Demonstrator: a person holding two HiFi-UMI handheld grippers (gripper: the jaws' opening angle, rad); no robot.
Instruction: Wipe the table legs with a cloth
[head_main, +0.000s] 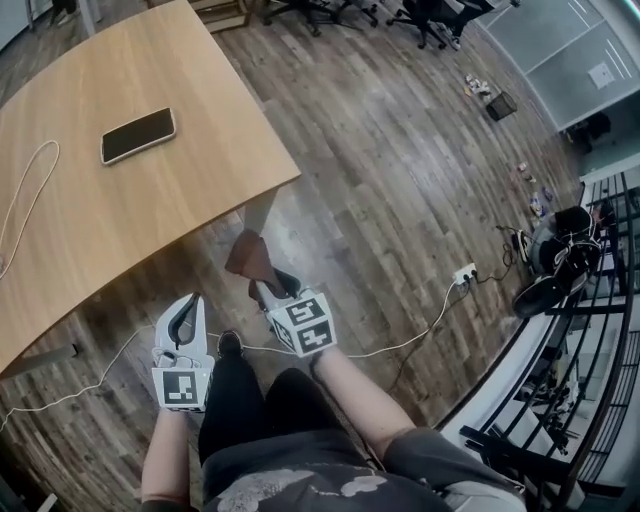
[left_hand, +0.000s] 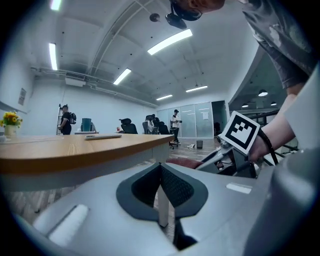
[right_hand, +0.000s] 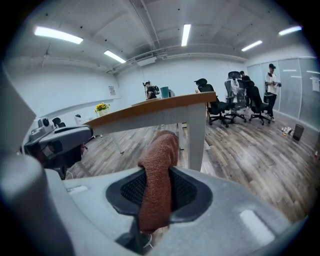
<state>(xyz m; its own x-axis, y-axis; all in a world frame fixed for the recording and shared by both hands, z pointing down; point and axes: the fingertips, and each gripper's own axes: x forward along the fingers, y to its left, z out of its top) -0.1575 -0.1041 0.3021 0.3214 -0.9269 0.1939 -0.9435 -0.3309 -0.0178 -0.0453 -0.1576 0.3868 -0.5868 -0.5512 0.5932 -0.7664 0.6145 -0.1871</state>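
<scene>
My right gripper (head_main: 268, 290) (right_hand: 157, 192) is shut on a brown cloth (head_main: 248, 256) (right_hand: 158, 170), which sticks up out of the jaws. The cloth hangs just short of the white table leg (head_main: 261, 210) (right_hand: 196, 135) under the corner of the wooden table (head_main: 130, 215). My left gripper (head_main: 187, 322) (left_hand: 161, 190) is shut with nothing in it, low and to the left of the right one. In the left gripper view the table leg (left_hand: 161, 210) shows as a pale strip past the closed jaws, with the cloth (left_hand: 184, 163) to the right.
A black phone (head_main: 138, 135) and a white cable (head_main: 25, 205) lie on the table top. A white cord (head_main: 400, 343) runs over the wood floor to a socket block (head_main: 465, 273). Office chairs (right_hand: 235, 102) and people stand farther off. A black rack (head_main: 570, 400) is at right.
</scene>
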